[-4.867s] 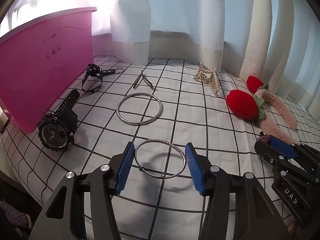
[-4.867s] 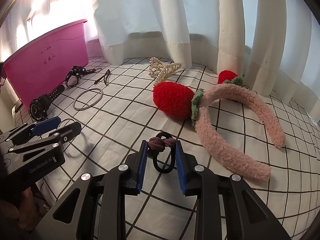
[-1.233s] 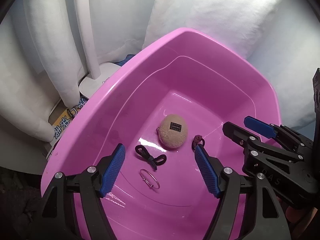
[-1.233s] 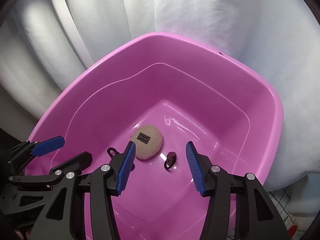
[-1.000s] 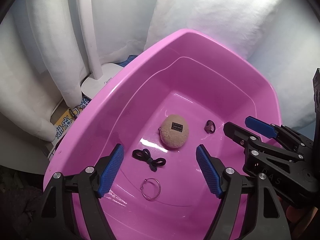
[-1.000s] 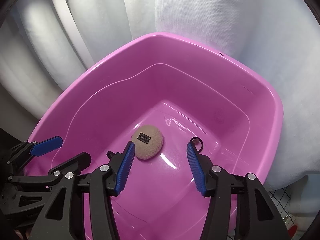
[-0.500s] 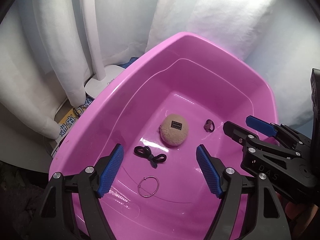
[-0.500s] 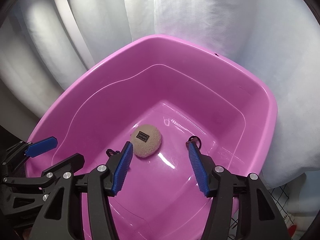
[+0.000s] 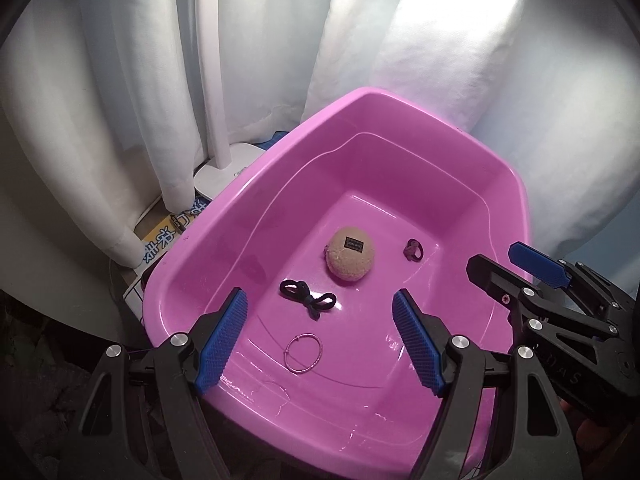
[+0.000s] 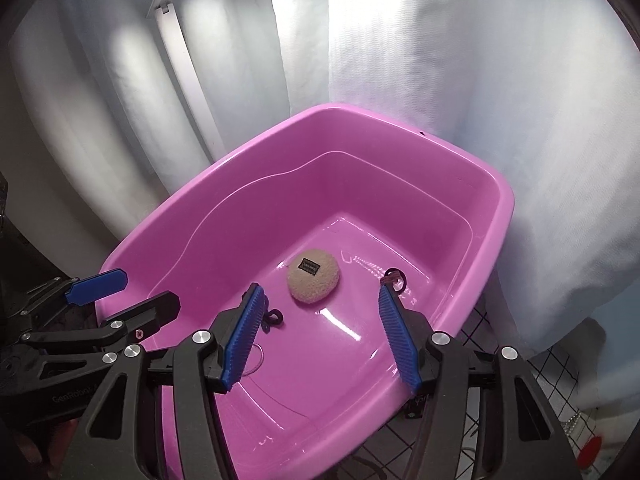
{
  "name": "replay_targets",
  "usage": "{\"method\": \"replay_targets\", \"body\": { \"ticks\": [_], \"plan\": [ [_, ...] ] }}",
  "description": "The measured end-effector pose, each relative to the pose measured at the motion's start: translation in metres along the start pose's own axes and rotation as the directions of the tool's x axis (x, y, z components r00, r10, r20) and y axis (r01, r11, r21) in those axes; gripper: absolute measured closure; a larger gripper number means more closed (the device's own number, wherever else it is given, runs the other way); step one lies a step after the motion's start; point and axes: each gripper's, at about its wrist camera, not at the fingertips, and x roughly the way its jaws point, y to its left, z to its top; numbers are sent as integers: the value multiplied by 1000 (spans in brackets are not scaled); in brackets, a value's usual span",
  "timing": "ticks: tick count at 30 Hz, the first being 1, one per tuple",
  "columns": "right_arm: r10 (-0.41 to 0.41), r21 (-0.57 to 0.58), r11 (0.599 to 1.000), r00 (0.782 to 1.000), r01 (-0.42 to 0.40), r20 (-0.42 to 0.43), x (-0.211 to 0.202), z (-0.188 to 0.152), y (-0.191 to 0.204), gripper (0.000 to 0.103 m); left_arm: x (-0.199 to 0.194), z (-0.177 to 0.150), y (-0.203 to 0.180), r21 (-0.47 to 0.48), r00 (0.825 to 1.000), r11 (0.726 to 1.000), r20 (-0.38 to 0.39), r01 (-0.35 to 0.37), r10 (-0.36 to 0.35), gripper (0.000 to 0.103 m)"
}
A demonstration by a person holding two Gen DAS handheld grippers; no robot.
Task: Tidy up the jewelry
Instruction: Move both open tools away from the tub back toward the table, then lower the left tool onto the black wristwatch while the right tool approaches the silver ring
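Observation:
Both grippers hover above a pink plastic tub. My left gripper is open and empty. My right gripper is open and empty. On the tub floor lie a thin metal bangle, a black hair tie, a beige round plush piece with a black label and a small dark purple hair tie. In the right wrist view the left finger hides most of the black tie and the bangle.
White curtains hang behind and around the tub. A white lamp base and pole stand on the floor left of the tub, beside a printed box. The checked tablecloth shows at the lower right.
Both grippers have risen and drawn back slightly, so the tub looks smaller. The items in the tub lie still since half a second ago.

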Motion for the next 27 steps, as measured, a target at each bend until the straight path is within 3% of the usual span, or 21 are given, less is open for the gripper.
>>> {"method": "replay_targets", "body": {
  "ticks": [9,18,27],
  "plan": [
    [-3,64,998,998,-1,63,-52,-55,-19,45,-35,-41,-29,64,999,998,50,-7,3,29],
    [-79,157,986,992,63,96,-113,-125,-72,45,-66,-85,-89,146,995,988,80,54,-67,28],
    [-172,230,963,978,142,116,-173,-220,-104,45,-86,-146,-140,197,982,971,105,134,-157,25]
  ]
}}
